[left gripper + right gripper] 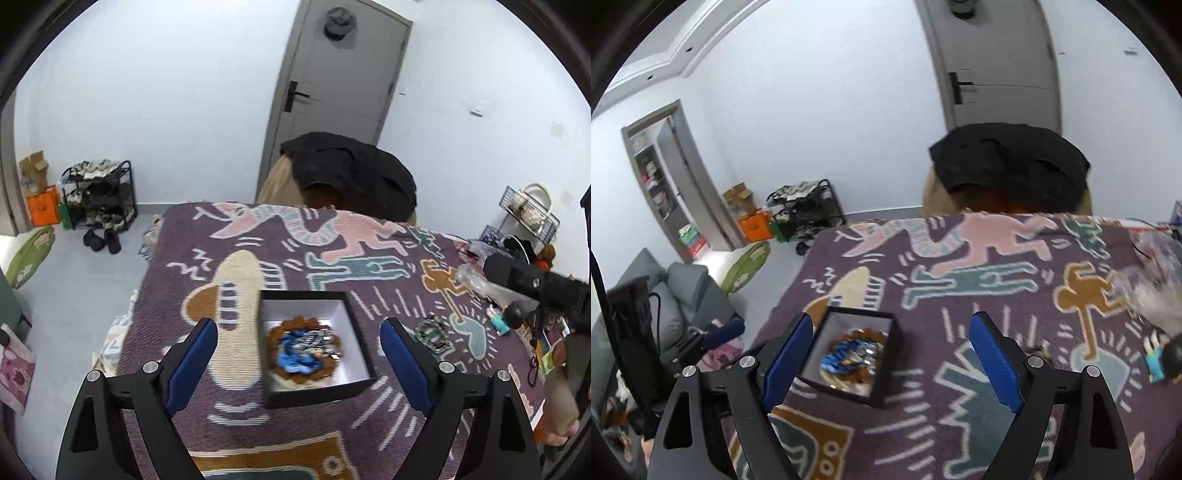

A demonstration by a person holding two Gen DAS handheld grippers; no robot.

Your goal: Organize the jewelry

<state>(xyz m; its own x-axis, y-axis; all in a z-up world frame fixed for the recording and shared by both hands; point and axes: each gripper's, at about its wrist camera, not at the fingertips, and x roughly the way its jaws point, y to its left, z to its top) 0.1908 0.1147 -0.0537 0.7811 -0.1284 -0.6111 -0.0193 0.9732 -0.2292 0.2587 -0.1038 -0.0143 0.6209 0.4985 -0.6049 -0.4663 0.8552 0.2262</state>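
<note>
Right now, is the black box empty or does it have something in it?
Not empty: the lidless box holds a pile of jewelry.

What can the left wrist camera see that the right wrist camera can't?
Only the left wrist view shows a wire basket at the far right, a hat on the door, and the right gripper's black body coming in from the right.

Only the right wrist view shows a grey sofa and an open doorway with shelves.

Both show the black box with jewelry inside, the patterned blanket, the shoe rack, the door and open, empty jaws.
</note>
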